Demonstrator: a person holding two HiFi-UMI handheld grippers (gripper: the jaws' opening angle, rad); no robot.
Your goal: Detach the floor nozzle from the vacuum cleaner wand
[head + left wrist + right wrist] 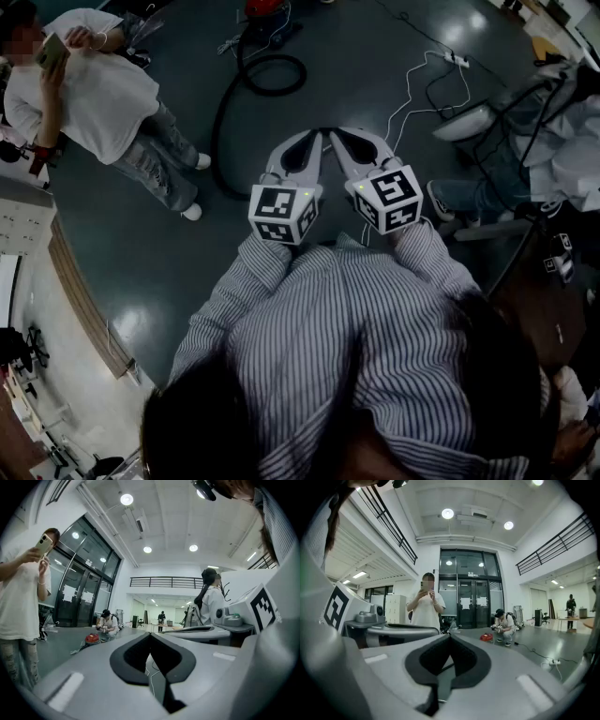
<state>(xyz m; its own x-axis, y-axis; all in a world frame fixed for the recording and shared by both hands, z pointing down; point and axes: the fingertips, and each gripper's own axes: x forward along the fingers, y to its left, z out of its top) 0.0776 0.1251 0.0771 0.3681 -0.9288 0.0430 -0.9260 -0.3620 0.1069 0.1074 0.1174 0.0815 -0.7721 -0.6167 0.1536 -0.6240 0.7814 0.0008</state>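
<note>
**Polished hall floor, both tongs shut, short of the vacuum cleaner**

Dark, glossy floor point(356, 47) filled the scene. Nearest, a person in a striped shirt point(356, 347) held the left gripper point(315, 137) and the right gripper point(337, 137) side by side and roughly level, their tips almost touching. Both pairs of jaws were pressed together with nothing between them, as each gripper view confirmed.

Judged from this posture, the step in hand was the approach. It would be done well by opening both tongs before arrival. One would then be seated on the wand to steady it and the other on the nozzle neck near the joint. The pull should run straight along the wand's axis, with no bending.

Beyond the tips and well apart from them, a black hose point(217, 141) looped across the floor and led to the red vacuum cleaner point(264, 7) at the far edge. The wand and floor nozzle could not be made out with certainty; they presumably lay along that hose, far from the tongs and slightly to their left. A bystander point(94, 94) in a white T-shirt stood far left, and a white power strip point(457, 59) lay far right.
</note>
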